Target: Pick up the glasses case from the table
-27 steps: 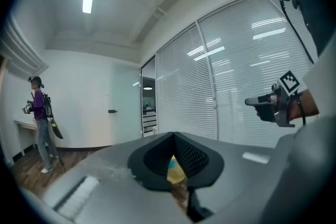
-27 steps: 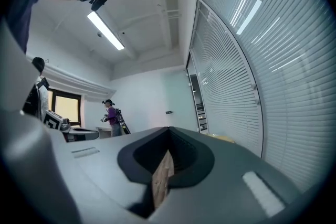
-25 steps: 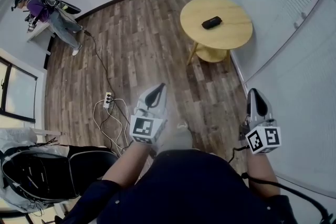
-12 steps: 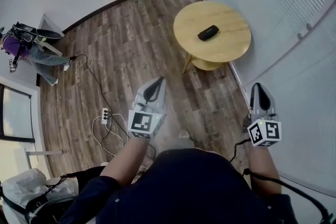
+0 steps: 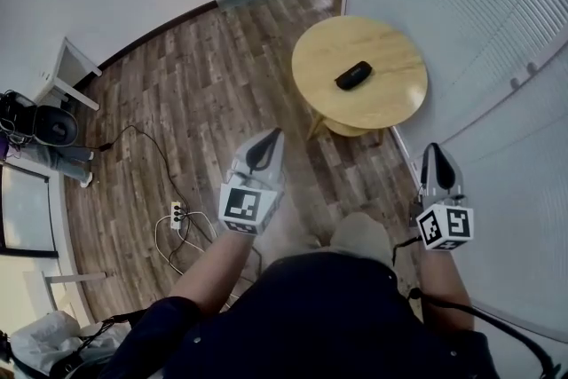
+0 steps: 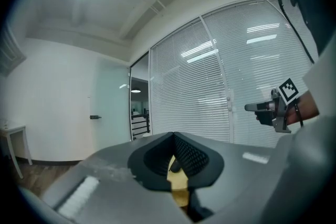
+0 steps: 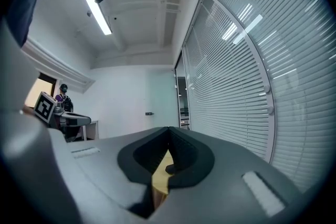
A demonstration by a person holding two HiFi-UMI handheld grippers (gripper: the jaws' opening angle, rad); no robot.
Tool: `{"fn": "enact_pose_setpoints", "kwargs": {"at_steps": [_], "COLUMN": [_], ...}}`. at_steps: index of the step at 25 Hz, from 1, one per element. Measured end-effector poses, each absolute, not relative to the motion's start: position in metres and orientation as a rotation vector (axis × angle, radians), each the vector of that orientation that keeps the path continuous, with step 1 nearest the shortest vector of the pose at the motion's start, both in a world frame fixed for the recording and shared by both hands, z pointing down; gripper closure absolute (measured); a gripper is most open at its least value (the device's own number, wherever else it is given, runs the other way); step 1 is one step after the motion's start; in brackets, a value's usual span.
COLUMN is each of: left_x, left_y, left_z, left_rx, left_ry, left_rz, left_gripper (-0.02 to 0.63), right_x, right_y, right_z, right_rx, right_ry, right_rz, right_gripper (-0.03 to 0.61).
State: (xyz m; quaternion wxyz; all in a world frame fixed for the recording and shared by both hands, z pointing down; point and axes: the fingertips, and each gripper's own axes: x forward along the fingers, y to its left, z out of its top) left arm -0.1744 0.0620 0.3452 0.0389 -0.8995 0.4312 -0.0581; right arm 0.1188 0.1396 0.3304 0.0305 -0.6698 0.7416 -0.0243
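Left tool point(image 5: 269, 142) and right tool point(image 5: 433, 153) level, jaws together (2 empty grips)

the round wooden tabletop point(image 5: 390, 106) stands on the plank floor point(image 5: 204, 93). a black glasses case point(image 5: 353, 75) lies near its middle.
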Motion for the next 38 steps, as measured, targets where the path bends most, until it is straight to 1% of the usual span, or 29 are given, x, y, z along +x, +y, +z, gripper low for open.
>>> {"fn": "enact_pose_setpoints", "kwargs": {"at_steps": [6,15,26,30,38], "left_x": [-0.169,-0.143,-0.068,-0.050,-0.041], "left_y": [0.011,-0.091,-0.248,-0.286,-0.336], "left_z": [0.352,0.360,0.342,0.344,0.367], "left_rx": [-2.760,-2.727,-2.687,-2.680,-2.728], "left_ry": [1.346,1.436,1.546,1.578,1.584], "left_rz": [-0.190,-0.241,-0.258,-0.280,-0.371], "left_gripper": [0.607,0.607,0.607,0.607,0.607], "right_x": [0.122,0.148,0.204,0.216,0.218], "right_y": [0.083,-0.042,-0.213,-0.254,-0.301], "right_z": [0.335,0.360,0.364,0.367,0.398], "right_rx": [-2.043,-1.964,-1.835,-1.789,-1.807], "right_ry": [2.312,2.385,2.541,2.574,2.580], "right_rz": [-0.078,-0.149,-0.240,-0.260,-0.387], "right_gripper": [0.571,0.571,0.571,0.571,0.571]}}
